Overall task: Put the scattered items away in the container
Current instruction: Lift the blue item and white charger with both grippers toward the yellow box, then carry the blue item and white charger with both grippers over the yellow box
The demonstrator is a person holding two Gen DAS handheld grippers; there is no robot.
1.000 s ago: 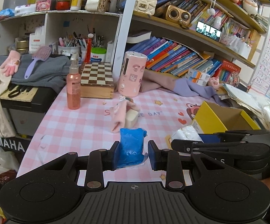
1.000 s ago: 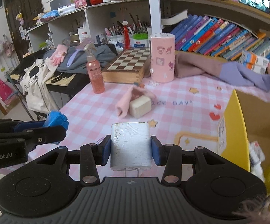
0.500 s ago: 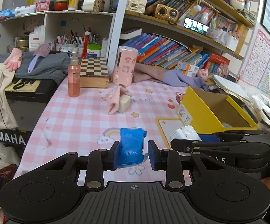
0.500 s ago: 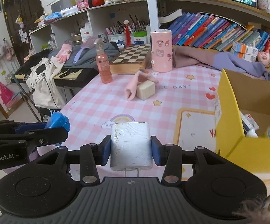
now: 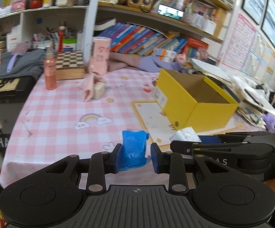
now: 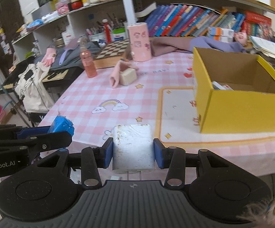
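Yellow cardboard box (image 6: 240, 112) lies ahead and to the right of both your loads, nearer your right gripper (image 6: 133, 150), clamped on the white plug-in charger block (image 6: 132, 148), than your left gripper (image 5: 136, 156), pinching the crumpled blue packet (image 5: 134, 147).

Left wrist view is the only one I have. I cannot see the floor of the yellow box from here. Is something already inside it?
Observer: Yes. The right wrist view shows small packets lying low in the yellow box, against its near wall.
Operator: And what does the right gripper hold? I see only a white corner.
Observer: The right gripper is shut on a white plug adapter, with both pads against its sides.
Operator: Which way do its pins point?
Observer: The two metal pins point back toward the camera, away from the box.
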